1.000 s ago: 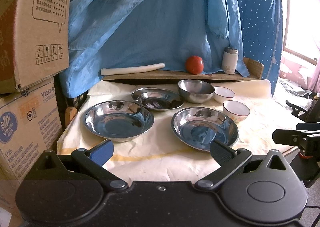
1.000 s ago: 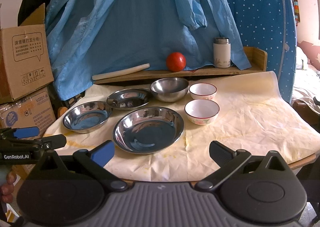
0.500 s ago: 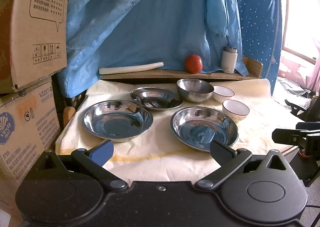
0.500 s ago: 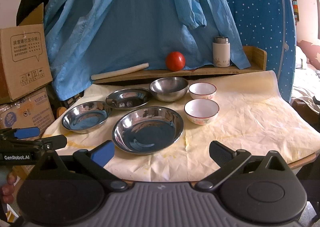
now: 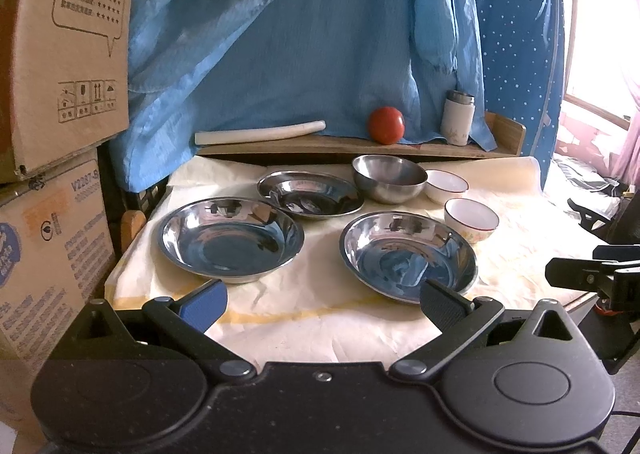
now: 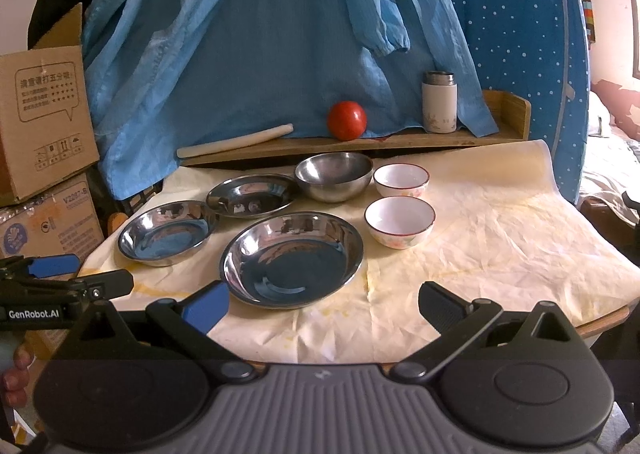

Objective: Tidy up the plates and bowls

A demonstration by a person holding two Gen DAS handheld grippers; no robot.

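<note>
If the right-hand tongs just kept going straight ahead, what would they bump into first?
Probably the nearest steel plate: it lies just ahead of the open right tongs, slightly left of centre. Depth is unclear, so they might pass above it.

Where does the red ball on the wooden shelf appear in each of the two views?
Left wrist view: red ball right of centre, upper half, on the wooden shelf.
Right wrist view: red ball near centre, upper half.
Shared landmark: white flask, further right on the shelf.
</note>
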